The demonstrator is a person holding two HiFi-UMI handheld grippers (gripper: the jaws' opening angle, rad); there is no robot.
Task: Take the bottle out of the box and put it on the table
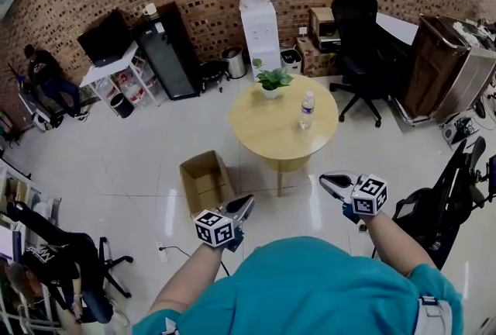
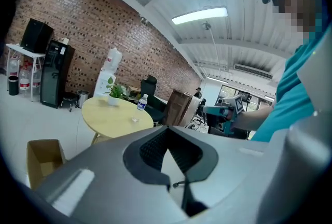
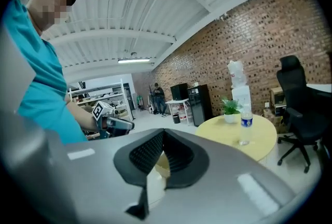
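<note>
The clear plastic water bottle with a blue label (image 1: 308,108) stands upright on the round pale wooden table (image 1: 263,132), apart from the small green potted plant (image 1: 273,81), so it looks already delivered. The open brown cardboard box (image 1: 205,182) sits on the floor just left of the table, with no bottle showing inside. The left gripper (image 1: 246,203) and right gripper (image 1: 327,181) hang near the person's body, well apart from the bottle. Each has its jaws pressed together on nothing, likely a rest pose with the task done.
</note>
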